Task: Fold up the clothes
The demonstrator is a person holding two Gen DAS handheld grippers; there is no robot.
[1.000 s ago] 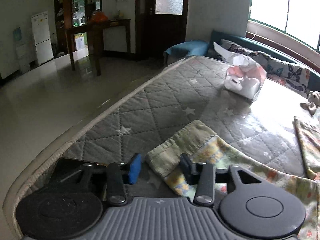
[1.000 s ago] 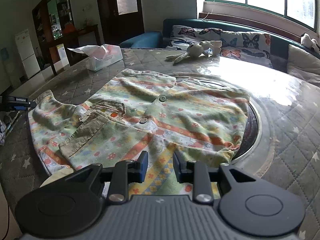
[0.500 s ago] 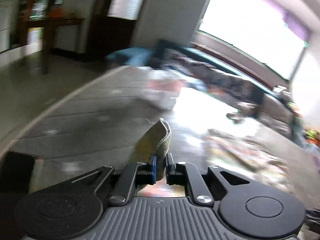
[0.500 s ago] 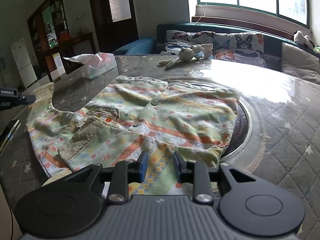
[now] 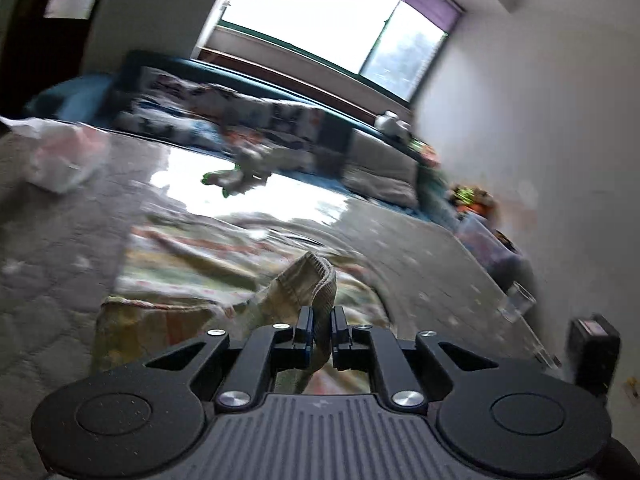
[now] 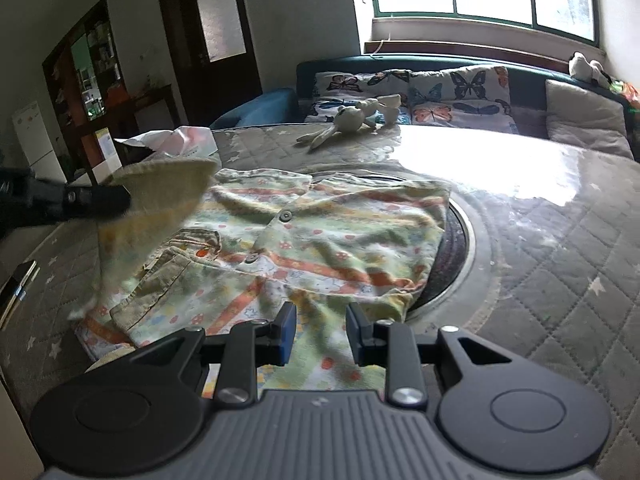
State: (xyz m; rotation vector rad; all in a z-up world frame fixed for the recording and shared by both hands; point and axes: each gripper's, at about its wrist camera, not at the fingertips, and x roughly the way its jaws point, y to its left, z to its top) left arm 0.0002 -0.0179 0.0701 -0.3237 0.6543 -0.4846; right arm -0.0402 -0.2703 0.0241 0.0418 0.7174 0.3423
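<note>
Right wrist view: the patterned shirt (image 6: pixel 320 240) lies spread on the quilted worktop (image 6: pixel 560 240), body running from 7 toward 1 o'clock. The left tongs (image 5: pixel 320 326) are clenched on the ribbed sleeve cuff (image 5: pixel 316 280), lifted at 10 o'clock; the fold must travel toward 3. The right tongs (image 6: pixel 320 334) hover released over the hem.

One patterned shirt (image 6: pixel 312 248) lies on the quilted table (image 6: pixel 560 248), with two buttons (image 6: pixel 285 216) showing down its front. One plush rabbit (image 6: pixel 352 118) rests near the far edge, and one tissue pack (image 6: pixel 176 144) sits toward the left. One phone (image 6: pixel 16 284) lies at the left rim. Three butterfly cushions (image 6: pixel 460 92) line the sofa — plus one plain grey cushion (image 6: pixel 584 124). Two grippers — the left gripper (image 5: pixel 321 332) and the right gripper (image 6: pixel 320 332).
</note>
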